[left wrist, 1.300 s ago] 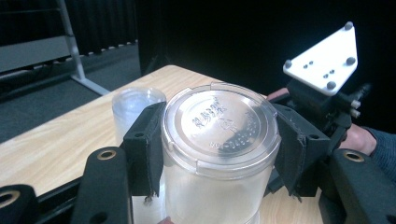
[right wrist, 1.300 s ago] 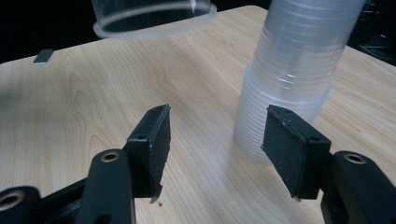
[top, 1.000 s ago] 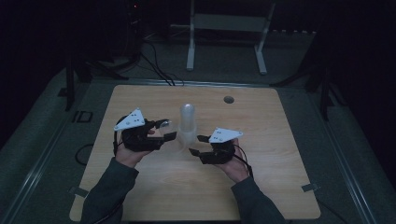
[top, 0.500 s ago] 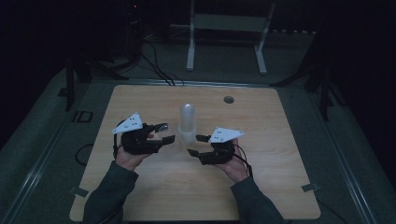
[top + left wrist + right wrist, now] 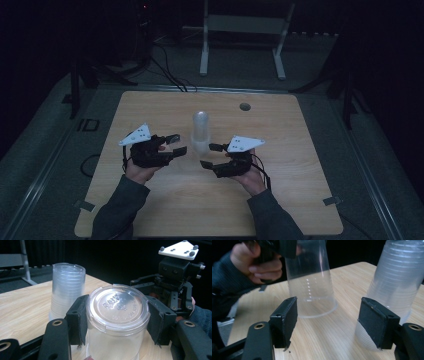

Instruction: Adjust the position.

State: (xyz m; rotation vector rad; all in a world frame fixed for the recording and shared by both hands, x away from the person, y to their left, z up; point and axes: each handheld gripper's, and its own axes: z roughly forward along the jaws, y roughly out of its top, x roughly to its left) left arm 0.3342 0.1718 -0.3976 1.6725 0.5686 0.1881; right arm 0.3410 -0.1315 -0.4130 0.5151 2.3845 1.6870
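- The left gripper (image 5: 117,322) had its jaws closed on a single clear cup (image 5: 116,322), upside down, pads pressing on opposite sides right below the flat base. In the right gripper view that cup (image 5: 310,277) hung just off the table (image 5: 324,340), rim down and tipped a little, near the table's middle and just left of the stack.
- Handling guess: thin clear plastic, so super light, slick and easy to crush (a hard squeeze would probably dent the wall). The band by the base looked like the stiffest spot to grab, which is where the pads sat. The rim would flex more.
- Its long axis ran close to vertical, base up, mouth toward the wood, wider at the bottom.
- The stack (image 5: 200,131) of nested cups stood upside down on the table (image 5: 150,210), upright, between the two grippers in the high view. The same stack (image 5: 67,290) sat just behind the held cup in the left gripper view.
- The right gripper (image 5: 334,322) was wide open and held nothing, its right pad close by the stack (image 5: 394,287) (touching or not, I couldn't tell). In the high view it (image 5: 214,155) sat low, just right of the stack's foot.
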